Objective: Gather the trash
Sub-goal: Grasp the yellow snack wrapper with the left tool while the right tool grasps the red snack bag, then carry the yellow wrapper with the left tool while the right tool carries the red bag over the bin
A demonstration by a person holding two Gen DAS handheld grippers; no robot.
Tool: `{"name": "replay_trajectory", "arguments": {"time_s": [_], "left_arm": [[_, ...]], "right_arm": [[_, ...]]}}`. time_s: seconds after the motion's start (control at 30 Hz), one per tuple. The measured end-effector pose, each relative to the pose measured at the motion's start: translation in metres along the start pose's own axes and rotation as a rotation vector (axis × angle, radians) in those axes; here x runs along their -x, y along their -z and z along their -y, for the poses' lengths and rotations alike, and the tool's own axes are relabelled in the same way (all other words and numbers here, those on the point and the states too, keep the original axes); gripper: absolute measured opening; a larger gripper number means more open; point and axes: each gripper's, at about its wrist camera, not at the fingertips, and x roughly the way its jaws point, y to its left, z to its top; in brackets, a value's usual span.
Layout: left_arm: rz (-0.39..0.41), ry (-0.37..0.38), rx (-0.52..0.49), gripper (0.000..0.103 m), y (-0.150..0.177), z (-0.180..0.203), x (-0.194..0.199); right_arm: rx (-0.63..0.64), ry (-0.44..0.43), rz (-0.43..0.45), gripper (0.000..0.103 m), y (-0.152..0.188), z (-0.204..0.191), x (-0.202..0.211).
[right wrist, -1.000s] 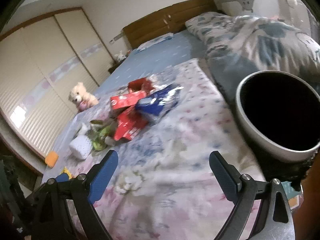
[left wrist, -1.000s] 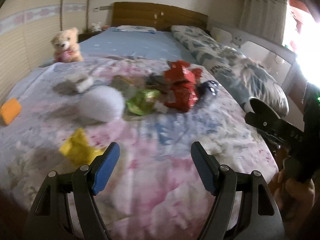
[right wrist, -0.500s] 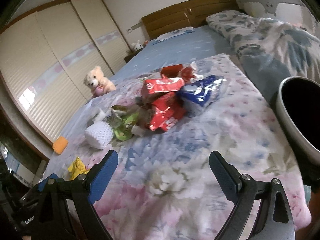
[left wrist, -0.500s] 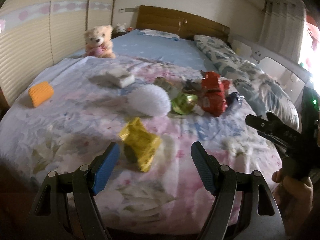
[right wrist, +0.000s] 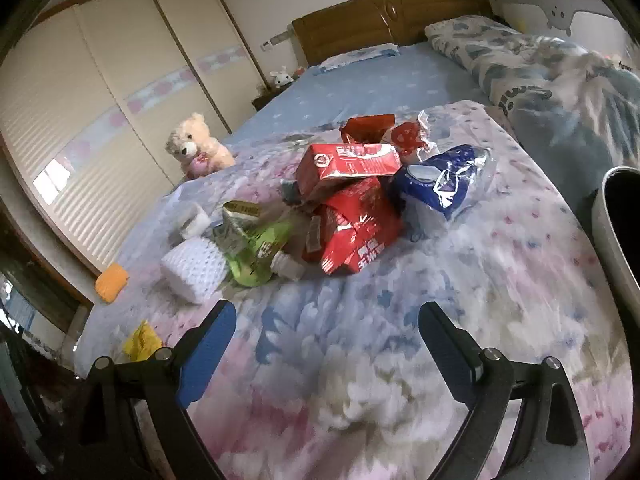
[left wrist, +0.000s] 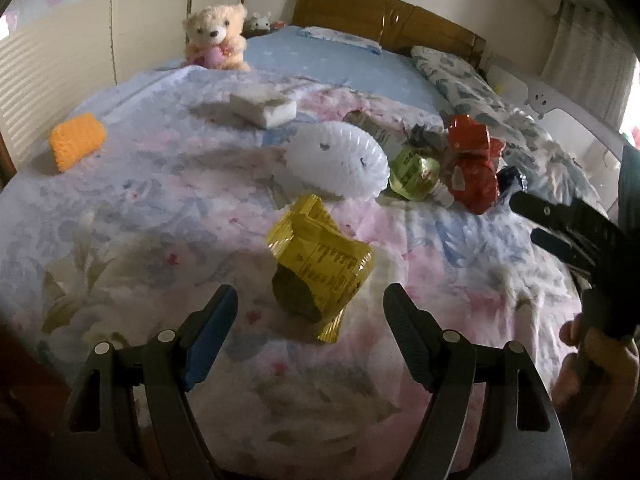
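A crumpled yellow wrapper [left wrist: 320, 264] lies on the floral bedspread just ahead of my open, empty left gripper [left wrist: 310, 328]; it also shows in the right wrist view [right wrist: 142, 340]. Beyond it lie a white foam net [left wrist: 338, 162], a green packet [left wrist: 412, 172] and red wrappers [left wrist: 472, 168]. In the right wrist view my open, empty right gripper [right wrist: 328, 344] faces the pile: red carton [right wrist: 346, 166], red bag [right wrist: 352, 228], blue bag [right wrist: 440, 180], green packet [right wrist: 256, 250], white net [right wrist: 194, 272]. The right gripper shows at the left view's right edge [left wrist: 572, 232].
A dark bin with a pale rim [right wrist: 616, 228] stands at the bed's right edge. A teddy bear [left wrist: 216, 38], an orange sponge [left wrist: 76, 146] and a white block [left wrist: 264, 108] lie on the bed. A folded quilt [right wrist: 560, 76] lies at the right. A wardrobe [right wrist: 100, 120] is at the left.
The left gripper has swung left and closer to the yellow wrapper, now centred between its fingers. The right gripper has turned left toward the pile; the bin has slid to the frame's right edge.
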Motion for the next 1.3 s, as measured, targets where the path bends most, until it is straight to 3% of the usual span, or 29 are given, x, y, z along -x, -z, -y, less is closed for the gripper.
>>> {"name": "replay_trajectory", "arguments": {"time_s": [0.1,0.17,0.27,0.4,0.43,0.5,0.53,0.57,0.93,1.3], "left_arm": [[0.005,0.0,-0.018,0.072,-0.005,0.005,-0.007],[-0.004,0.011,-0.027,0.054,-0.009,0.009,-0.013],[-0.008,0.032,-0.04,0.043,-0.014,0.016,-0.02],[-0.007,0.066,-0.052,0.038,-0.021,0.023,-0.026],[-0.005,0.072,-0.054,0.038,-0.023,0.025,-0.026],[-0.001,0.081,-0.065,0.036,-0.025,0.029,-0.026],[0.001,0.087,-0.07,0.036,-0.026,0.031,-0.026],[0.004,0.093,-0.077,0.036,-0.026,0.034,-0.025],[0.011,0.173,-0.136,0.035,-0.032,0.066,-0.018],[-0.002,0.259,-0.234,0.035,-0.03,0.12,-0.016]], "right_arm": [[-0.006,0.01,-0.002,0.094,-0.008,0.002,-0.01],[-0.009,0.024,-0.008,0.094,-0.013,0.004,-0.019],[-0.033,0.026,-0.02,0.093,-0.021,0.008,-0.032],[-0.055,0.027,-0.022,0.09,-0.031,0.012,-0.046],[-0.058,0.03,-0.025,0.081,-0.034,0.012,-0.051],[-0.059,0.029,-0.039,0.055,-0.036,0.012,-0.057],[-0.059,0.029,-0.049,0.036,-0.036,0.013,-0.06],[-0.059,0.025,-0.059,0.031,-0.036,0.014,-0.062],[-0.038,-0.031,-0.038,0.026,-0.012,0.023,-0.017],[-0.105,0.024,0.022,0.026,0.009,0.069,0.047]]}}
